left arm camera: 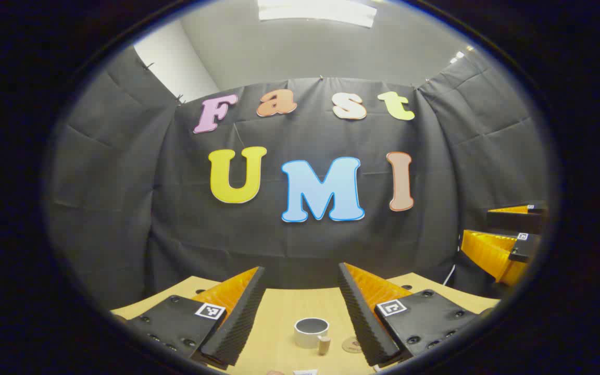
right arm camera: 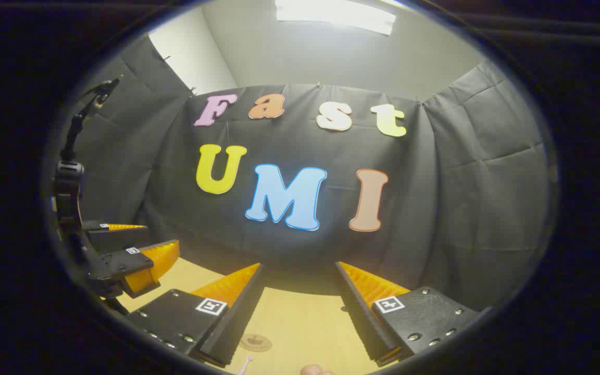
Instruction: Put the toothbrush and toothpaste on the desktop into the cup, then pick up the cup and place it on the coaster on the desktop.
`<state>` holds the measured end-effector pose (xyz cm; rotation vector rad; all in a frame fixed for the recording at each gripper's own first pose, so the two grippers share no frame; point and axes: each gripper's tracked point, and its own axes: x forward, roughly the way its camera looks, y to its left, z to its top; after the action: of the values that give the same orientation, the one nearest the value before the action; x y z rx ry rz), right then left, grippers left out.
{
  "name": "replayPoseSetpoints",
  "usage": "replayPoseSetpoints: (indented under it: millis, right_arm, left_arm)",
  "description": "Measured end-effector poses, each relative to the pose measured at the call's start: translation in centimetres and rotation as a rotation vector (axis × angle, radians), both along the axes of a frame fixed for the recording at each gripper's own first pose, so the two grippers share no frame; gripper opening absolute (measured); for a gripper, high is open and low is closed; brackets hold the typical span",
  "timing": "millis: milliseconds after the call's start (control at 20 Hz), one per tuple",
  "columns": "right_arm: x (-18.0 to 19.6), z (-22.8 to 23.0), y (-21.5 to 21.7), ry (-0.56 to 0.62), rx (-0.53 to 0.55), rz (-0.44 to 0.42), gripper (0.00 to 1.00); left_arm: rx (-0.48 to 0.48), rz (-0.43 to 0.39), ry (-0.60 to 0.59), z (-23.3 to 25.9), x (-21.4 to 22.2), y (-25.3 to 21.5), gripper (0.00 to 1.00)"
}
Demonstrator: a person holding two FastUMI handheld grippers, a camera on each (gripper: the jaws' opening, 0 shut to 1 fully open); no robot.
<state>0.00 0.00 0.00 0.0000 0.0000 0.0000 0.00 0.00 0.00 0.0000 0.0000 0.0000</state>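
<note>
While unheld, cup [left arm camera: 311, 332] between open left gripper [left arm camera: 300, 281] fingers.

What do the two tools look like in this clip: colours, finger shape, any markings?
Both match. The left tool has wedge-shaped fingers with orange ribbed sides, black ridged inner pads, and black screwed plates with small square black-and-white tags. The right tool looks the same; a black jointed bracket stands behind the left one.
</note>
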Motion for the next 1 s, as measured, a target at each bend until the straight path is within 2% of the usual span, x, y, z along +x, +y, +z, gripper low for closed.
replayPoseSetpoints:
  millis: [150,400,500,700,1000]
  right_arm:
    - [0.4,-0.2,-0.3,0.017,0.004,0.007,0.88]
    - [1.7,-0.2,-1.7,0.033,0.001,-0.041,0.88]
    - [2.0,-0.5,-2.3,0.046,0.006,-0.064,0.88]
    - [2.2,-1.8,-2.5,0.098,0.052,-0.09,0.88]
    - [2.1,-5.2,-0.8,0.23,0.065,-0.065,0.88]
  left_arm:
    - [-0.013,0.001,0.011,0.3,0.0,-0.1,0.91]
    - [0.002,-0.001,0.012,0.8,0.5,0.5,0.91]
    - [0.01,-0.006,0.01,1.9,2.3,1.4,0.91]
    - [0.001,-0.034,0.026,1.2,2.7,1.5,0.92]
    - [-0.032,-0.09,0.167,-3.5,2.4,1.5,0.92]
